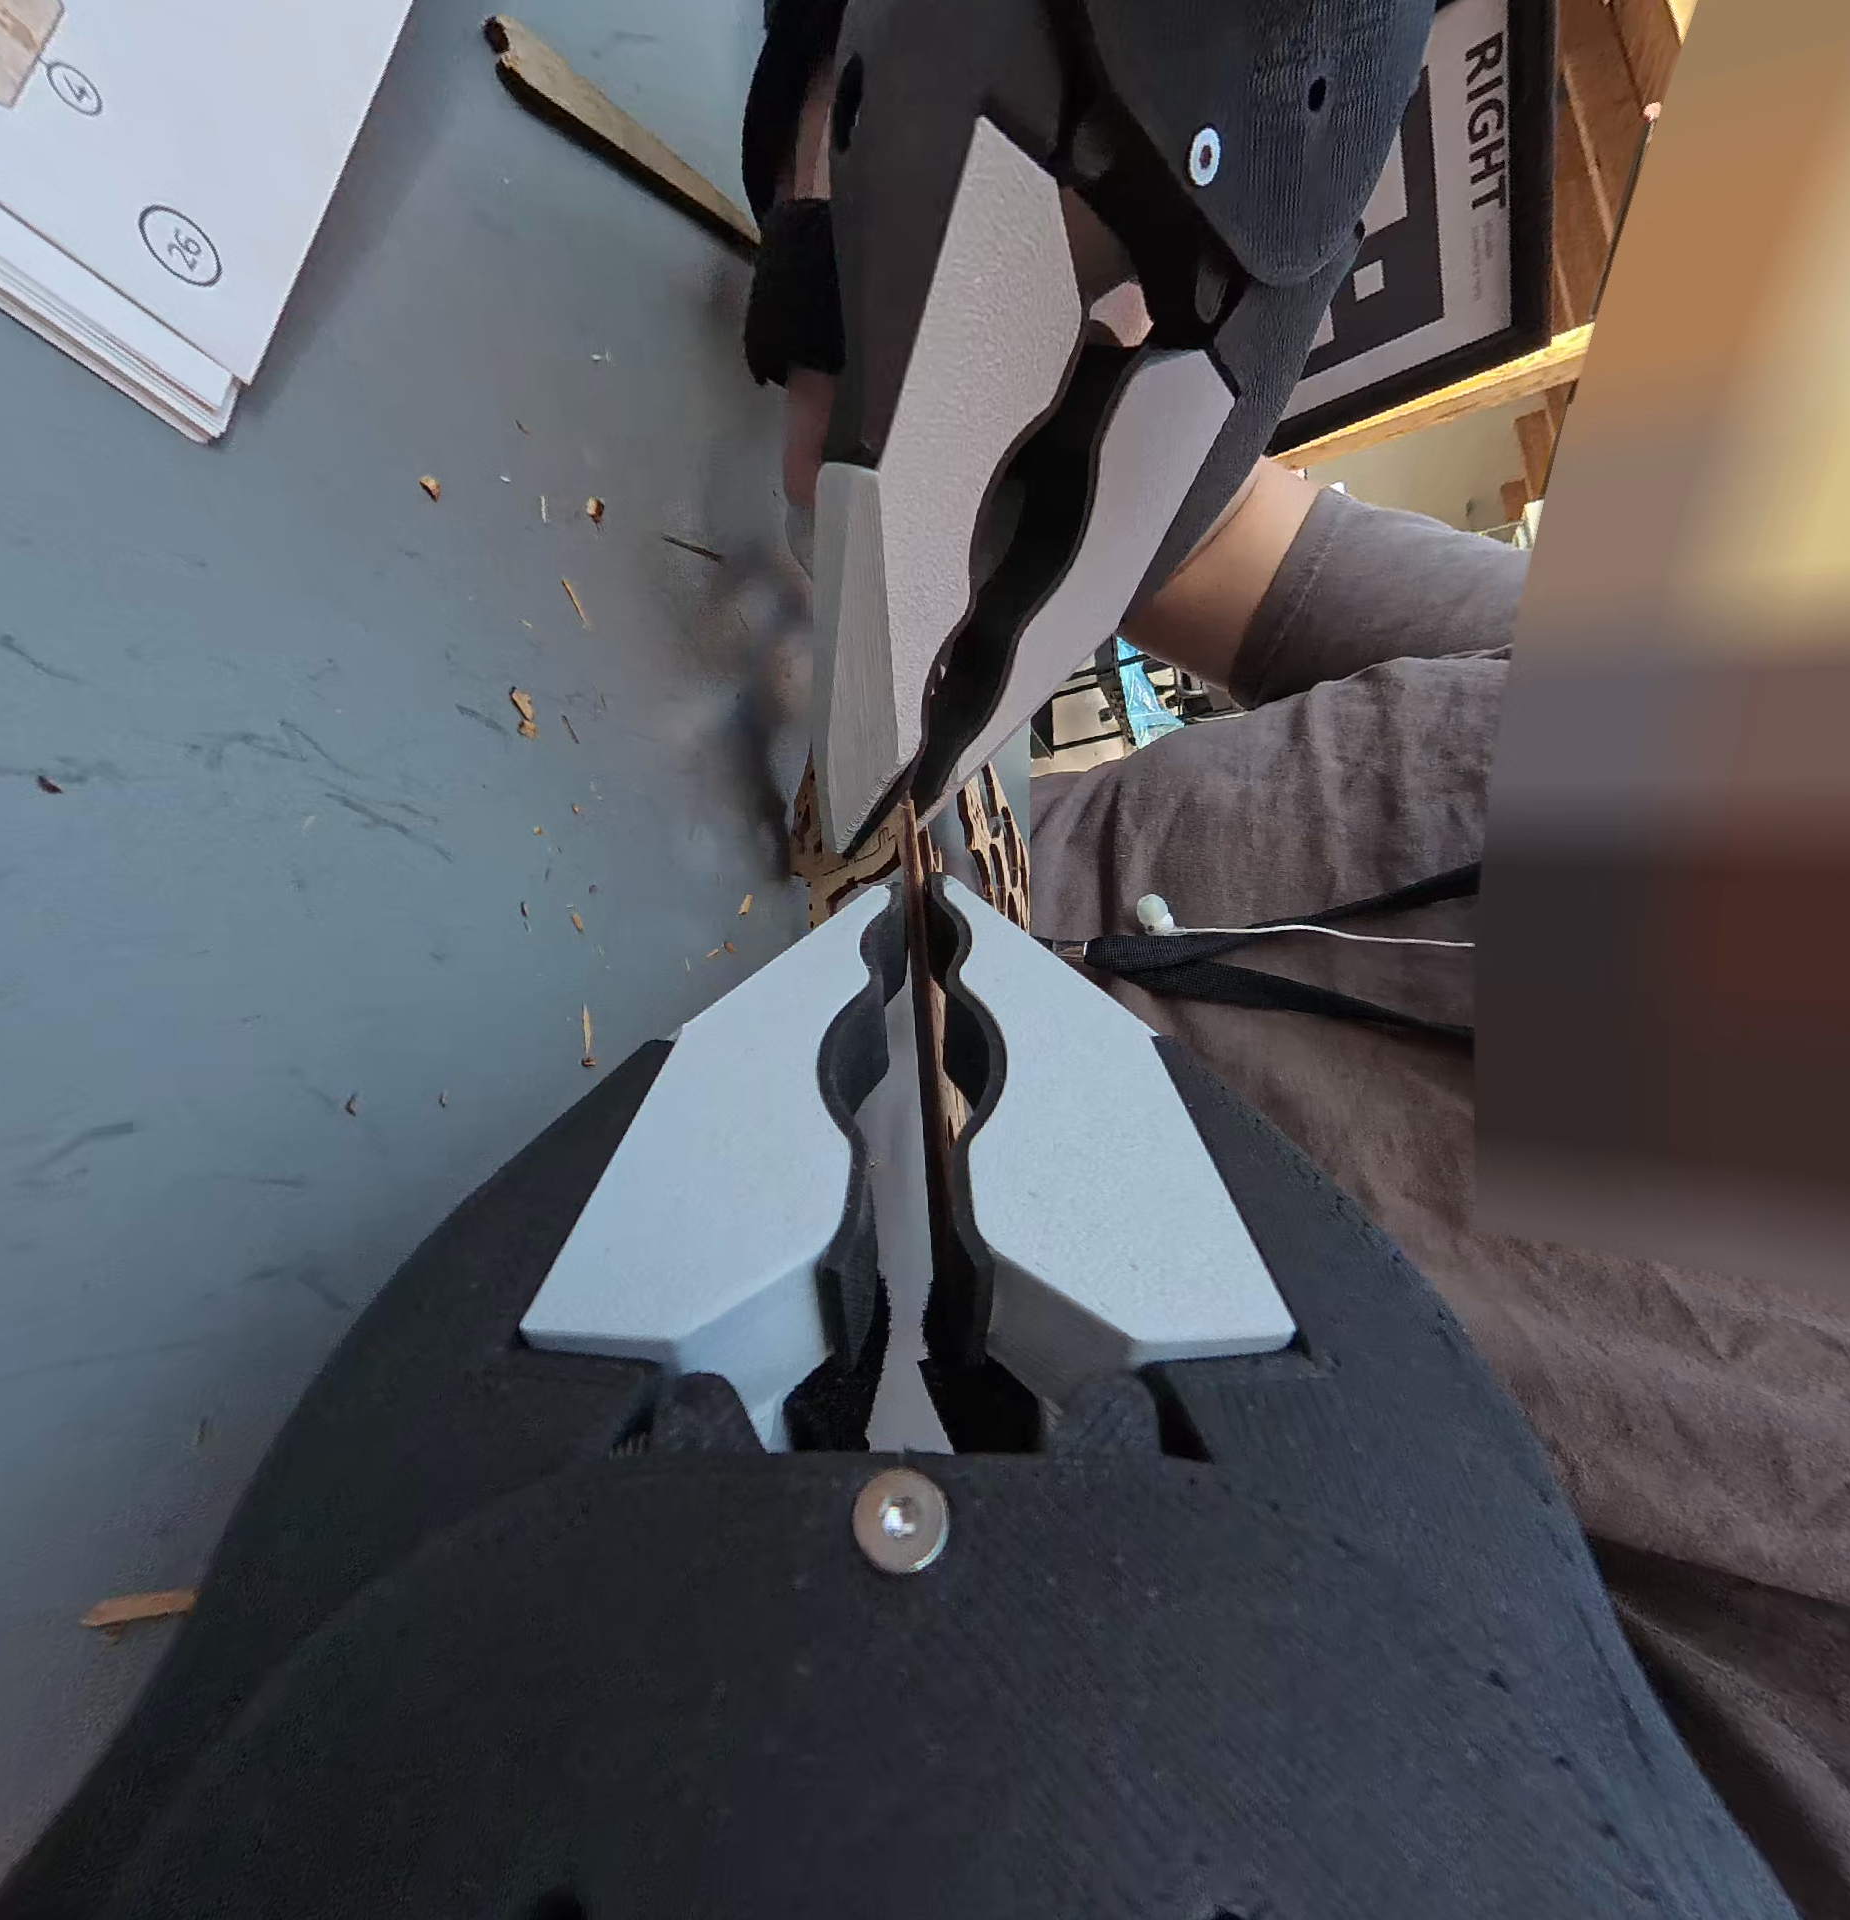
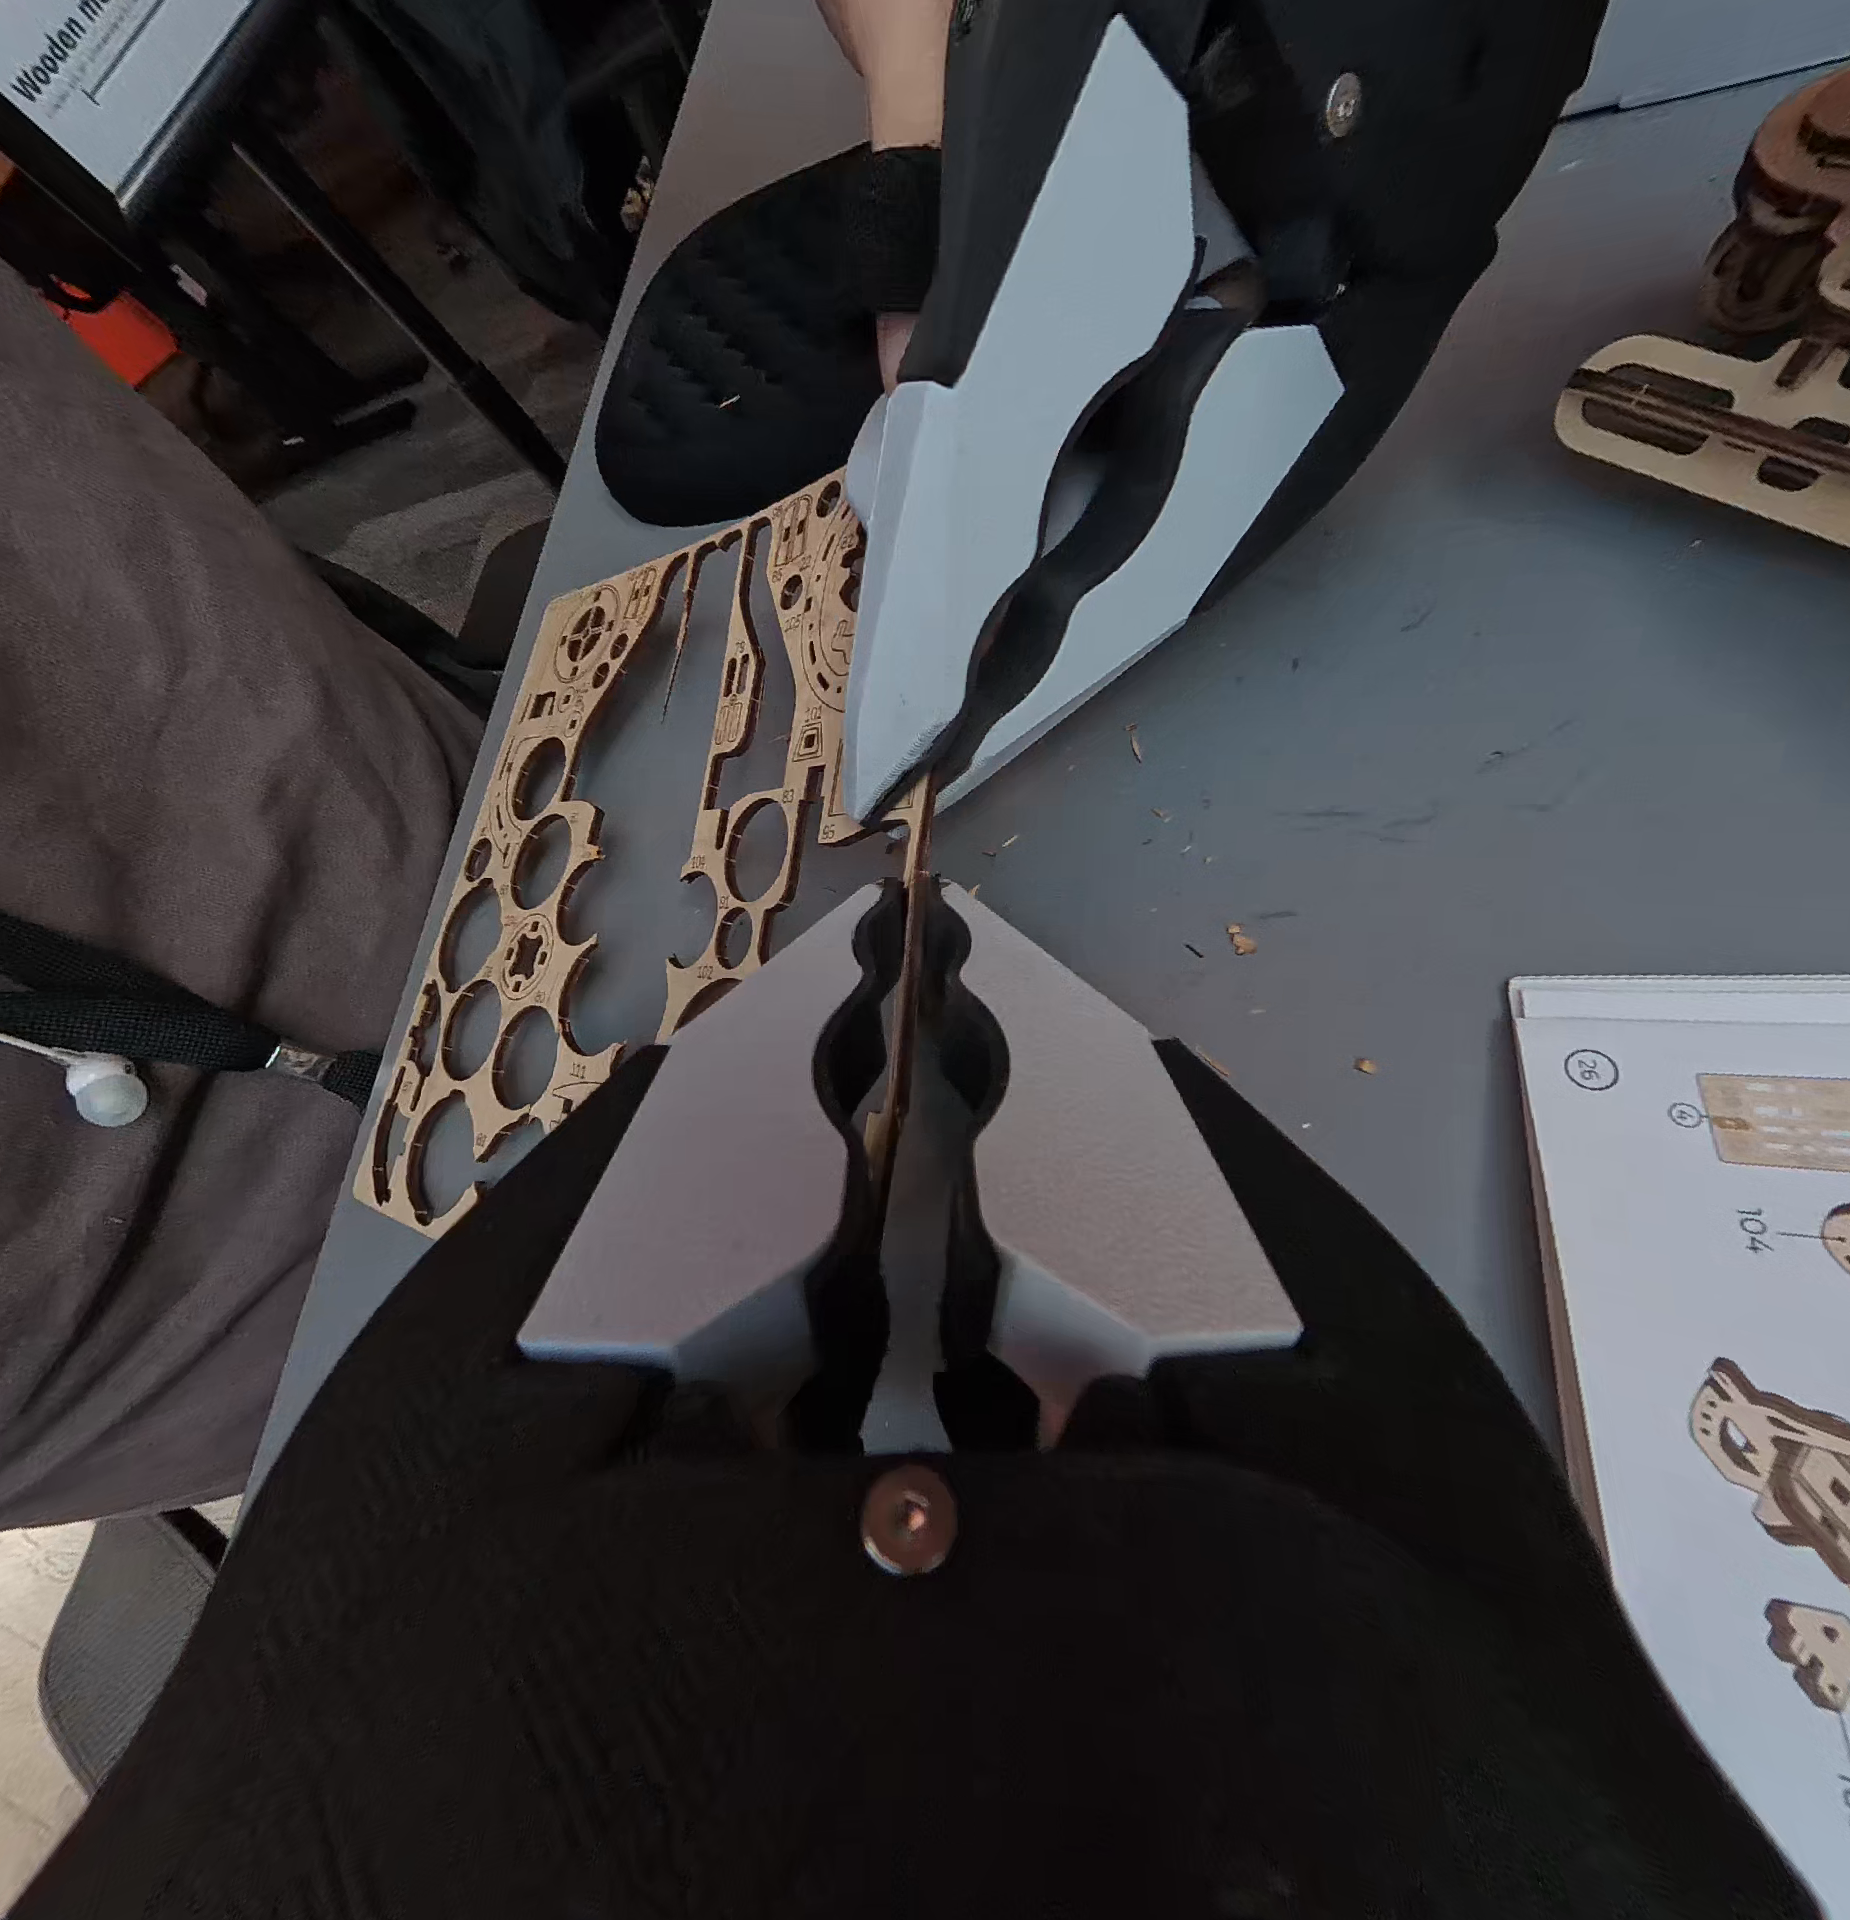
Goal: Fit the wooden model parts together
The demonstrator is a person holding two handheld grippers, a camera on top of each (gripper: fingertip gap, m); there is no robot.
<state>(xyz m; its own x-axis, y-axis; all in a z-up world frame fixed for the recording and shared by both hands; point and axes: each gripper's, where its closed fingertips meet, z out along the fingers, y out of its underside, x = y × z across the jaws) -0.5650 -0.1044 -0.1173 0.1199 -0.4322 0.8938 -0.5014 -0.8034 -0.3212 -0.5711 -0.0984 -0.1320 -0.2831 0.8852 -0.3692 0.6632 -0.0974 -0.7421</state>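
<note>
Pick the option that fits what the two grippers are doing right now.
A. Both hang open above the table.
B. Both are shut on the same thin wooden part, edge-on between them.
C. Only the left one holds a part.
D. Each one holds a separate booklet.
B: the left gripper and the right gripper meet tip to tip, each shut on the thin wooden part seen edge-on.

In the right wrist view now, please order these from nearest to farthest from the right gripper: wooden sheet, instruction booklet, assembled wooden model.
1. wooden sheet, just left of the right gripper.
2. instruction booklet, lower right.
3. assembled wooden model, far upper right.
</note>
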